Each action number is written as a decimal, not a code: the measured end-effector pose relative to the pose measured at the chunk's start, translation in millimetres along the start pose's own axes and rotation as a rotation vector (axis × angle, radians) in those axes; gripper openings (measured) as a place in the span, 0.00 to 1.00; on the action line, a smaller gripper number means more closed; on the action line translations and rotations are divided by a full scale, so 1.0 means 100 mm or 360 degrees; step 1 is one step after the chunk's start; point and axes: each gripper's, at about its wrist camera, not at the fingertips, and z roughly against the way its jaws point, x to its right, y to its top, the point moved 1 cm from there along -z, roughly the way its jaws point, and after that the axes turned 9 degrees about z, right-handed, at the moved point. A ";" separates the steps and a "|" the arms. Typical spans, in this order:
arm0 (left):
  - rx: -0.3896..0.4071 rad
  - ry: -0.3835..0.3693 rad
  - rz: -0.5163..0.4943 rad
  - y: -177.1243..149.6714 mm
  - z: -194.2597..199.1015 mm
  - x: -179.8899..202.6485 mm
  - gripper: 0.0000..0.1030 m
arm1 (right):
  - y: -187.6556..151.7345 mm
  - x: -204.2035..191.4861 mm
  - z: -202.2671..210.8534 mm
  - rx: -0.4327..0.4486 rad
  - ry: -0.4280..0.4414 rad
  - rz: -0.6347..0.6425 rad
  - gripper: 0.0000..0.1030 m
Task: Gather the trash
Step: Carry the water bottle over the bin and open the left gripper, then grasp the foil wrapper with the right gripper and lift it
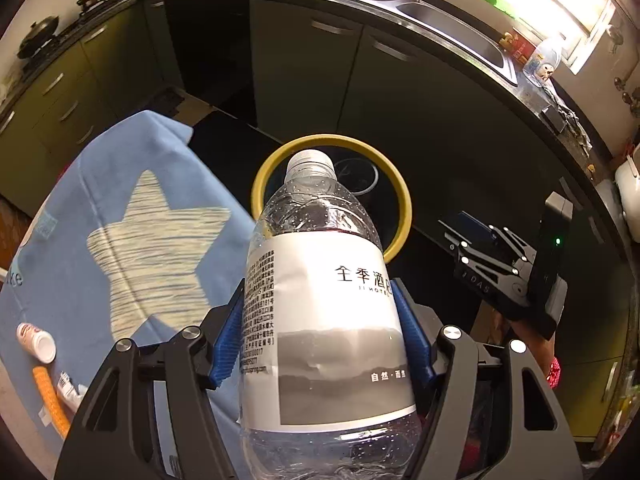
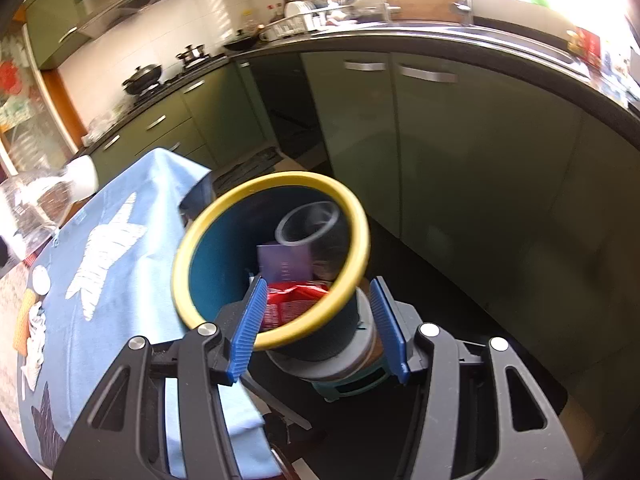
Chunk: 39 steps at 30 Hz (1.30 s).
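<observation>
My left gripper (image 1: pixel 320 320) is shut on a clear plastic water bottle (image 1: pixel 316 216) with a white label. Its blue pads (image 1: pixel 228 344) press on both sides of the label. The bottle's cap points out over a round bin with a yellow rim (image 1: pixel 402 216) that stands on the dark floor. In the right wrist view the bin (image 2: pixel 188 264) holds a red wrapper (image 2: pixel 292 300), a purple box (image 2: pixel 284 260) and a clear plastic cup (image 2: pixel 308 224). My right gripper (image 2: pixel 318 284) is open above the bin with nothing gripped. It also shows at the right of the left wrist view (image 1: pixel 480 248).
A table under a blue cloth with a pale star (image 1: pixel 120 220) stands left of the bin. On it lie a small white bottle (image 1: pixel 37 342) and an orange strip (image 1: pixel 50 400). Green cabinets (image 2: pixel 460 152) and a dark counter with a sink (image 1: pixel 452 28) ring the floor.
</observation>
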 end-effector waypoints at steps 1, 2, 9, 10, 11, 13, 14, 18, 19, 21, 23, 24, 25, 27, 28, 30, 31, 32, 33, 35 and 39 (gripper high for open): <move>-0.0010 -0.0006 -0.0017 0.09 -0.09 0.08 0.65 | -0.02 0.05 0.00 -0.0004 -0.0007 -0.0016 0.50; -0.0018 -0.0011 -0.0032 0.17 -0.18 0.13 0.65 | -0.03 0.09 -0.01 -0.0007 -0.0012 -0.0028 0.50; -0.0050 -0.0047 -0.0039 0.66 -0.84 0.29 0.65 | -0.07 0.28 -0.09 -0.0044 -0.0042 -0.0088 0.50; -0.0048 -0.0042 -0.0039 0.70 -0.91 0.30 0.66 | -0.07 0.30 -0.11 -0.0050 -0.0047 -0.0093 0.50; -0.0040 -0.0038 -0.0027 0.76 -0.99 0.31 0.66 | -0.07 0.32 -0.11 -0.0053 -0.0049 -0.0095 0.50; -0.0035 -0.0063 -0.0022 0.83 -1.10 0.31 0.75 | -0.07 0.33 -0.12 -0.0057 -0.0052 -0.0099 0.50; -0.0010 -0.0061 -0.0018 0.86 -1.13 0.31 0.78 | -0.06 0.33 -0.13 -0.0057 -0.0052 -0.0100 0.50; 0.0123 -0.0040 -0.0028 0.87 -0.97 0.28 0.82 | -0.07 0.30 -0.12 -0.0053 -0.0043 -0.0096 0.50; 0.0155 -0.0039 -0.0036 0.83 -0.88 0.26 0.82 | -0.07 0.29 -0.12 -0.0051 -0.0039 -0.0094 0.50; 0.0244 -0.0054 -0.0055 0.71 -0.65 0.22 0.86 | -0.07 0.28 -0.11 -0.0051 -0.0033 -0.0092 0.50; 0.0366 -0.0054 -0.0074 0.53 -0.37 0.16 0.89 | -0.07 0.25 -0.11 -0.0047 -0.0022 -0.0092 0.50; 0.0420 -0.0050 -0.0075 0.45 -0.27 0.13 0.92 | -0.07 0.24 -0.11 -0.0046 -0.0015 -0.0089 0.51; 0.0490 -0.0038 -0.0080 0.33 -0.13 0.08 0.93 | -0.07 0.21 -0.11 -0.0047 -0.0008 -0.0083 0.51; 0.0585 -0.0011 -0.0082 0.09 0.09 -0.03 0.93 | -0.07 0.15 -0.11 -0.0049 0.0004 -0.0063 0.51; 0.0627 0.0000 -0.0072 -0.03 0.19 -0.09 0.94 | -0.06 0.11 -0.11 -0.0052 0.0011 -0.0046 0.51; 0.0681 0.0021 -0.0054 -0.25 0.35 -0.22 0.95 | -0.05 0.03 -0.09 -0.0055 0.0024 -0.0015 0.51; 0.0715 0.0034 -0.0028 -0.40 0.44 -0.32 0.95 | -0.04 -0.03 -0.08 -0.0054 0.0033 0.0004 0.51; 0.0747 0.0049 0.0002 -0.53 0.51 -0.42 0.95 | -0.03 -0.08 -0.08 -0.0054 0.0039 0.0021 0.51; 0.0775 0.0062 0.0029 -0.64 0.59 -0.51 0.95 | 0.00 -0.15 -0.07 -0.0053 0.0047 0.0039 0.51; 0.0842 0.0117 0.0117 -0.93 0.73 -0.77 0.95 | 0.03 -0.30 -0.06 -0.0052 0.0073 0.0090 0.53; 0.0856 0.0202 0.0315 -1.41 0.87 -1.36 0.95 | 0.09 -0.73 -0.09 -0.0069 0.0162 0.0244 0.55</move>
